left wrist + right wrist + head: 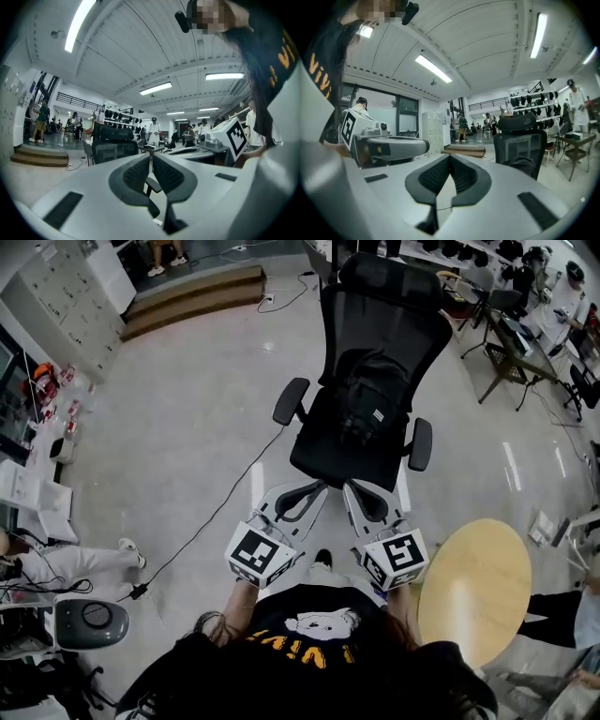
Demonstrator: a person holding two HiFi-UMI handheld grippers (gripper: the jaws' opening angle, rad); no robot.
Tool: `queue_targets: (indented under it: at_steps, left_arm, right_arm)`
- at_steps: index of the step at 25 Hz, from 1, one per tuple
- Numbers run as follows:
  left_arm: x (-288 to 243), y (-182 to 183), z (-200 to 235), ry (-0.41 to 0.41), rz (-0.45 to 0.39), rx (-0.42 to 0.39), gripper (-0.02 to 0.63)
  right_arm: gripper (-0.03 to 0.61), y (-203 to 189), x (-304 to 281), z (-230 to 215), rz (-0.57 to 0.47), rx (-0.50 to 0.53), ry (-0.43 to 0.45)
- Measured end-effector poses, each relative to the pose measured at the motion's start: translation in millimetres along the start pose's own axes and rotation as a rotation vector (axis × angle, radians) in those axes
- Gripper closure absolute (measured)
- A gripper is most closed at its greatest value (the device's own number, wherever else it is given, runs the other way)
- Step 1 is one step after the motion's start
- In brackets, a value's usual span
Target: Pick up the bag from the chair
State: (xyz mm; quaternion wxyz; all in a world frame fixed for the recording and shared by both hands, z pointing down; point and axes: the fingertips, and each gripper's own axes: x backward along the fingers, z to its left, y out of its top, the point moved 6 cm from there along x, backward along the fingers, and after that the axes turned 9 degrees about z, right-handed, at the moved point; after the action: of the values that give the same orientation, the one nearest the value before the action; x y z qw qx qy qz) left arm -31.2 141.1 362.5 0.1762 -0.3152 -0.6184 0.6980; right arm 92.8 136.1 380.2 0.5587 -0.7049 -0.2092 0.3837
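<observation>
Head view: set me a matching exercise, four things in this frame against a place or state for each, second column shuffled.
Things:
1. bag
2. round table
3. left gripper
4. cable

Places or states:
A. lying across the floor
B. jaws together, nothing between them
C. on the seat of the chair
D. light wood, at the view's lower right

Pairs: 1-C; 2-D; 3-B; 4-A
</observation>
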Motion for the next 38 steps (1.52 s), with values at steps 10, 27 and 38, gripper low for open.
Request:
queue_targets:
  at_steps: [10, 27, 38]
  left_arm:
    - [-49.5, 0.9, 50.9, 0.057, 0.031, 0.009, 0.583]
    - [-92.7, -1.3, 96.5, 0.012, 0.077, 0.025, 0.583]
    - [-137.5, -8.4, 222.7, -0.138, 0.076, -0.025, 0.583]
  right_arm:
    - [0.575, 4.4, -50.7, -52.9, 0.01, -0.01, 0.039]
    - [0.575, 2.8, -99.2, -87.6, 0.049, -0.047, 0.028]
    - [0.574, 19.9, -216.0, -114.2, 0.083, -0.082, -0.114]
